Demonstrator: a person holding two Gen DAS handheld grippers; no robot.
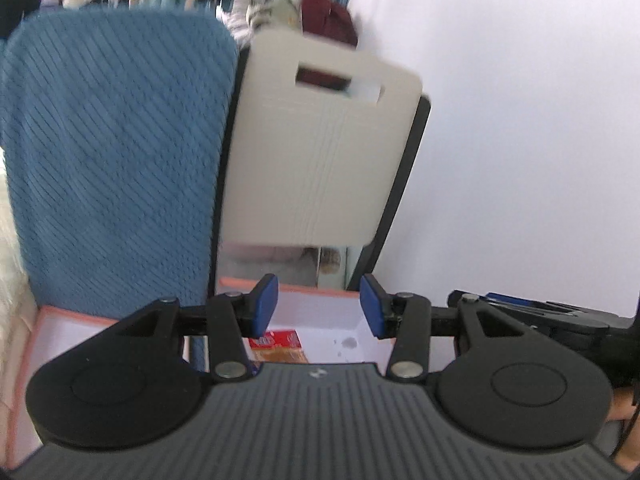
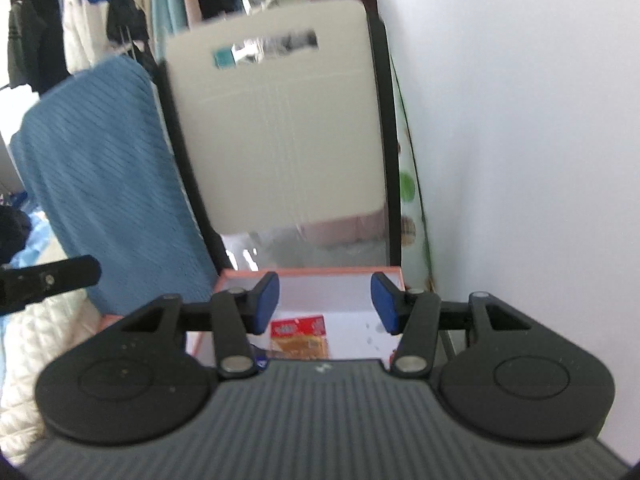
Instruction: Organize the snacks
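A red and orange snack packet [image 1: 280,346] lies on the white floor of a pink-rimmed box [image 1: 320,292]. My left gripper [image 1: 318,306] is open and empty, held above the box with the packet below its left finger. The right wrist view shows the same packet [image 2: 298,338] in the same box [image 2: 308,272]. My right gripper [image 2: 325,302] is open and empty above it. Both gripper bodies hide the near part of the box.
A blue ribbed towel [image 1: 116,160] hangs at the left. A cream board [image 1: 316,152] leans on a black-framed mirror [image 1: 400,184] behind the box. A white wall [image 1: 520,120] stands at the right. The other gripper [image 1: 560,320] is at my right. Clothes [image 2: 100,8] hang behind.
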